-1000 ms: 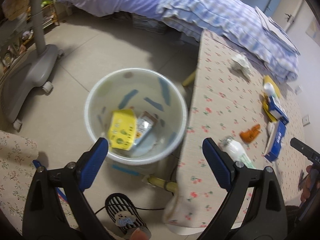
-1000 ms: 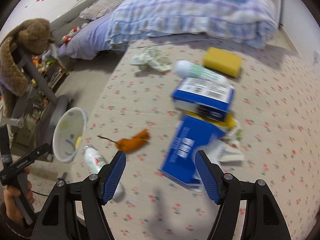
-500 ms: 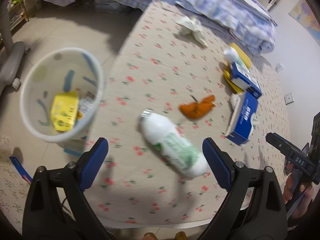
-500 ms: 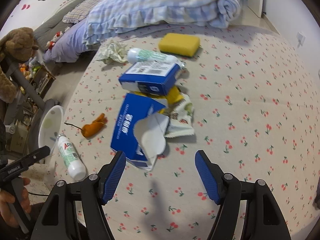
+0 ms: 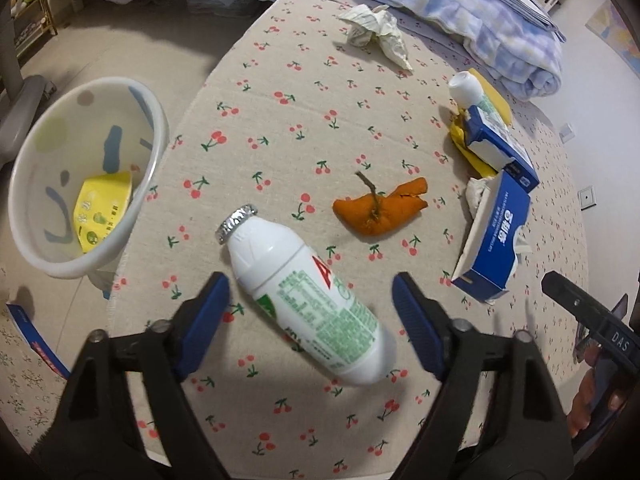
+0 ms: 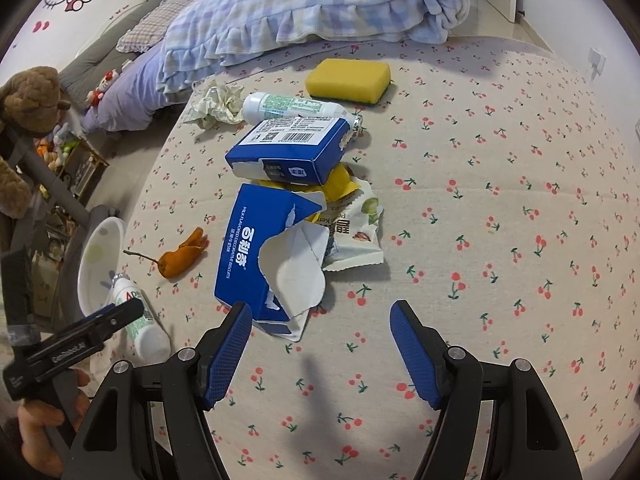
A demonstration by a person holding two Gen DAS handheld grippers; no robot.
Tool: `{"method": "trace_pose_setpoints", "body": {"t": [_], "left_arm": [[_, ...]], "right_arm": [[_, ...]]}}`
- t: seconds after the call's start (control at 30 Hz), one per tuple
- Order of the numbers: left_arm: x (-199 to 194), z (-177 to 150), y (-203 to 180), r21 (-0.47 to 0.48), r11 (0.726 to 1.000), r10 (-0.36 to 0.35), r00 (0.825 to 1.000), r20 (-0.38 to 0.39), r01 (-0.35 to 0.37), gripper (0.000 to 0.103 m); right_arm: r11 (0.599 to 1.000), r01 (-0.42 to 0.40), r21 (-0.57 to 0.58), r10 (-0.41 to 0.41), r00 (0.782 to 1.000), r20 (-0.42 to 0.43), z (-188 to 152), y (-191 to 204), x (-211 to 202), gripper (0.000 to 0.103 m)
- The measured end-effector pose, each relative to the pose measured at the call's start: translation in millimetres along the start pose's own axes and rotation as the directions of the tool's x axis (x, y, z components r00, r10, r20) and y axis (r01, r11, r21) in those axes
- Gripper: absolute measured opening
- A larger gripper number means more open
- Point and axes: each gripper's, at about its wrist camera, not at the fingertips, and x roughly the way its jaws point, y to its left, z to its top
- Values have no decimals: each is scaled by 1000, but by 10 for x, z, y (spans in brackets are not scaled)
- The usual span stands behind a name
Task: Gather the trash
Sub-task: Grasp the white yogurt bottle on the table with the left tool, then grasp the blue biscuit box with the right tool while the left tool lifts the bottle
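Note:
A white drink bottle (image 5: 304, 296) with green print lies on the cherry-print table, between the open fingers of my left gripper (image 5: 310, 312), which hovers over it. An orange peel (image 5: 380, 210) lies just beyond. The white trash bin (image 5: 86, 176) stands off the table's left edge with a yellow packet (image 5: 104, 212) inside. My right gripper (image 6: 320, 340) is open and empty, just short of a torn blue biscuit box (image 6: 264, 258). Behind the biscuit box lie a second blue box (image 6: 292, 148), a snack wrapper (image 6: 356, 236), another white bottle (image 6: 292, 106) and crumpled paper (image 6: 218, 104).
A yellow sponge (image 6: 348, 80) lies at the table's far side. A bed with a purple-blue quilt (image 6: 320, 4) borders the table. A grey chair base (image 5: 20, 120) stands left of the bin. A teddy bear (image 6: 24, 120) sits far left.
My left gripper swung from above the bin to over the table and closed in on the white bottle. My right gripper pulled back and rose, widening its view of the box pile.

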Motion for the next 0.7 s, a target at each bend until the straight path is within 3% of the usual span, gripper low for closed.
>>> {"method": "trace_pose_setpoints", "body": {"t": [0.1, 0.2, 0.43, 0.7], "left_arm": [[43, -1, -9, 18, 1000, 9, 1000, -1, -9, 59], [20, -4, -28, 54, 999, 0, 1000, 17, -1, 53], [-195, 17, -19, 115, 993, -14, 996, 91, 4, 49], [-293, 64, 234, 67, 998, -25, 994, 110, 17, 48]], "right_arm": [[1000, 3, 14, -3, 1000, -5, 13, 42, 48, 73], [1000, 0, 20, 0, 1000, -8, 35, 105, 80, 73], [1000, 6, 10, -5, 1000, -12, 77, 310, 185, 73], [1000, 26, 14, -25, 999, -26, 126, 542, 368, 73]]}}
